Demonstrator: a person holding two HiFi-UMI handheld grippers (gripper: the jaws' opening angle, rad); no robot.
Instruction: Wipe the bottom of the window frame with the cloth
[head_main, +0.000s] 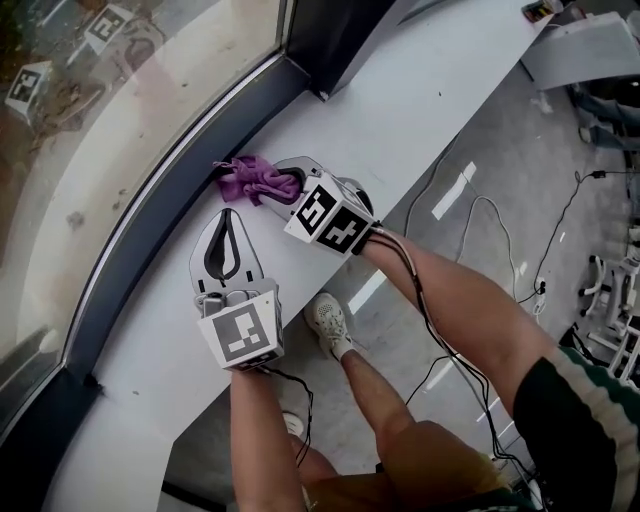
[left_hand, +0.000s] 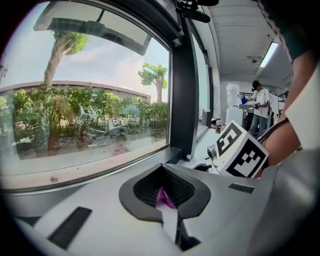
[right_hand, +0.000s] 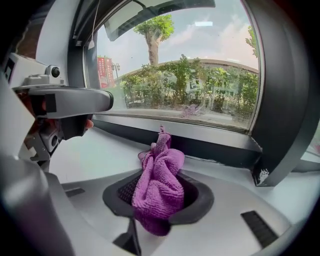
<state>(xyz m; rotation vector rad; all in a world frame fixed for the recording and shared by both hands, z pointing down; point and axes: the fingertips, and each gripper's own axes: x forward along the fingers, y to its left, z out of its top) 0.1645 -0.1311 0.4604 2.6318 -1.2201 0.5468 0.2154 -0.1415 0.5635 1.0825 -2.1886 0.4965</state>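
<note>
Right gripper view shows purple cloth (right_hand: 159, 187) pinched between fingers (right_hand: 199, 201).

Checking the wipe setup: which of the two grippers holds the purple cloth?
The right gripper: its jaws are shut on the bunched purple cloth. The left gripper beside it has its jaws together and grips nothing.

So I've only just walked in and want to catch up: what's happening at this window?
A person is working with a handheld gripper in each hand. The right gripper is clamped on a bunched purple cloth, held at the dark bottom window frame. The left gripper is shut and empty over the white sill, just beside the cloth.
</note>
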